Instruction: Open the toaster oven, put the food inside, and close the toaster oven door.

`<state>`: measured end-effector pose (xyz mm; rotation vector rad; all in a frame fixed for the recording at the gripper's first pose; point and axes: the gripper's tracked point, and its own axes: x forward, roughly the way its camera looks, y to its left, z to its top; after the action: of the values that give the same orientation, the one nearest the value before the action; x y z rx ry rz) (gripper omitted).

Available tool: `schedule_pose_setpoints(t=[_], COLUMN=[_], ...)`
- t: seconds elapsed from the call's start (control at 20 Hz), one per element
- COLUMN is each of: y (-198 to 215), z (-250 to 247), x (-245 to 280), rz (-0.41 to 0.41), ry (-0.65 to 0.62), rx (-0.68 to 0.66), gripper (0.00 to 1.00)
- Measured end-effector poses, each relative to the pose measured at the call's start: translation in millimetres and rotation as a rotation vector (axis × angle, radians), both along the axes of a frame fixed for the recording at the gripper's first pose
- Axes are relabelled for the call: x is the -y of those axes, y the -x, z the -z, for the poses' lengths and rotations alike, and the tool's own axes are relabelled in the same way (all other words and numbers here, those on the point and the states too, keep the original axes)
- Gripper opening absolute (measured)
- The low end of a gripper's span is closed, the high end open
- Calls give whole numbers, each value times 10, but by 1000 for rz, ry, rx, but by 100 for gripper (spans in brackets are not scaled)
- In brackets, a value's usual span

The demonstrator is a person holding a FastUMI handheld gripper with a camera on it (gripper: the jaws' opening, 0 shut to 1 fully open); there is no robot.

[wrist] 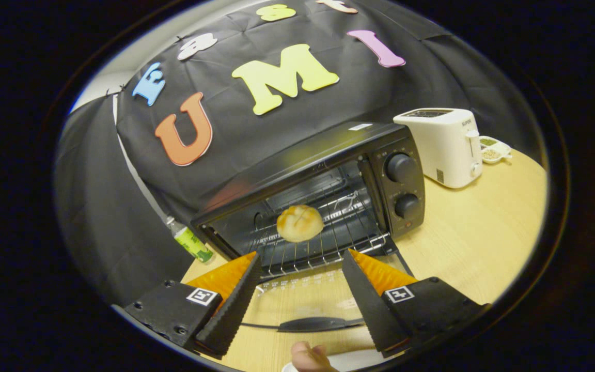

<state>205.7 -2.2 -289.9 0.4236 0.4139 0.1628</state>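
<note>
Bun [299, 223] sits on toaster oven [323, 181] rack, gripper [301, 274] fingers spread, empty. Next: lift glass door [302, 305] shut.

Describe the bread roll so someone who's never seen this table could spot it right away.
Find the black toaster oven on the wooden table, its door dropped open. The bread roll sits on the wire rack inside, just beyond the open gripper: the only round, golden thing there.

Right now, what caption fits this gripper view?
Open gripper facing the open oven, bun on its rack, door down.
</note>
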Motion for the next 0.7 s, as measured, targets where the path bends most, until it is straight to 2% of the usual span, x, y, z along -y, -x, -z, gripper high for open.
schedule_pose_setpoints(t=[0.25,0.35,0.6,0.7], y=[388,531,710,716], z=[235,373,580,647], x=[-70,-155,-275,-291], rz=[-38,-80,-140,-140], ry=[92,139,276,323], rx=[-78,-129,-186,-205], gripper=[100,100,100,100])
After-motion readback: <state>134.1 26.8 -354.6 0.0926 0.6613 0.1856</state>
